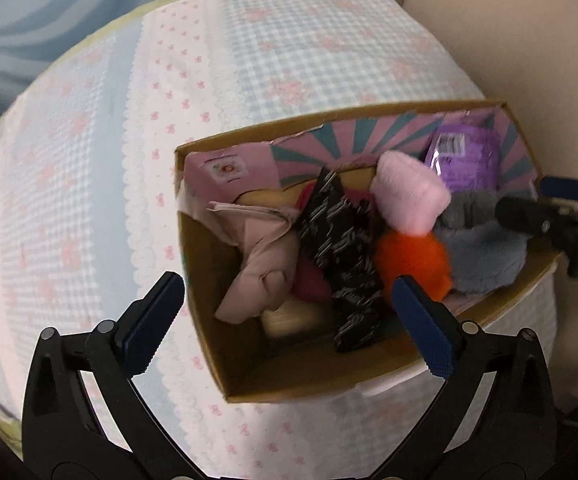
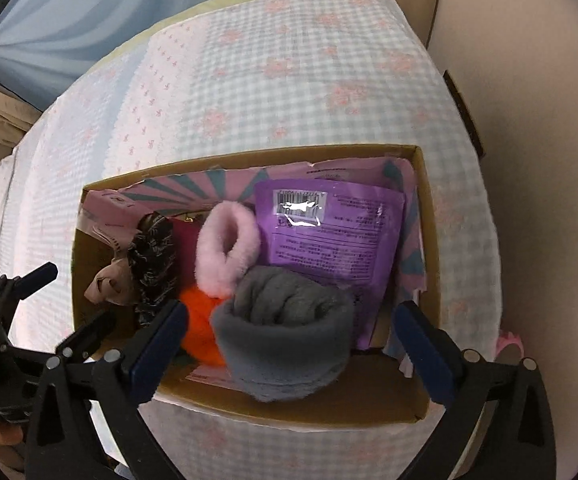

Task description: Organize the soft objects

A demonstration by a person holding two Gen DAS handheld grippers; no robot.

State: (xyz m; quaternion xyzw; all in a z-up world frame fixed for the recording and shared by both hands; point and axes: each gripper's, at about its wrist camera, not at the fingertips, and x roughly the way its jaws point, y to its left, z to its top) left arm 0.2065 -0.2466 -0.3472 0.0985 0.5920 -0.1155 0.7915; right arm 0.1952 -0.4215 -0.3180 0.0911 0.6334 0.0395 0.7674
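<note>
Right wrist shows the right gripper [image 2: 289, 336] spread wide around the grey roll [image 2: 285, 332]; centre, then squeeze gently; left gripper [image 1: 289, 312] gapes empty over the box [image 1: 209, 344].

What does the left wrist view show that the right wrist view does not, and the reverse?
Only the left wrist view shows the cream-coloured object low in the box, under the mauve cloth.

Only the right wrist view shows the whole purple packet with its barcode, and the gray fleece roll as an open cuff between the right claw fingers.

Both show the cardboard box on the checked bedspread, the pink plush piece, the orange plush, the black patterned fabric, and the open left claw.
</note>
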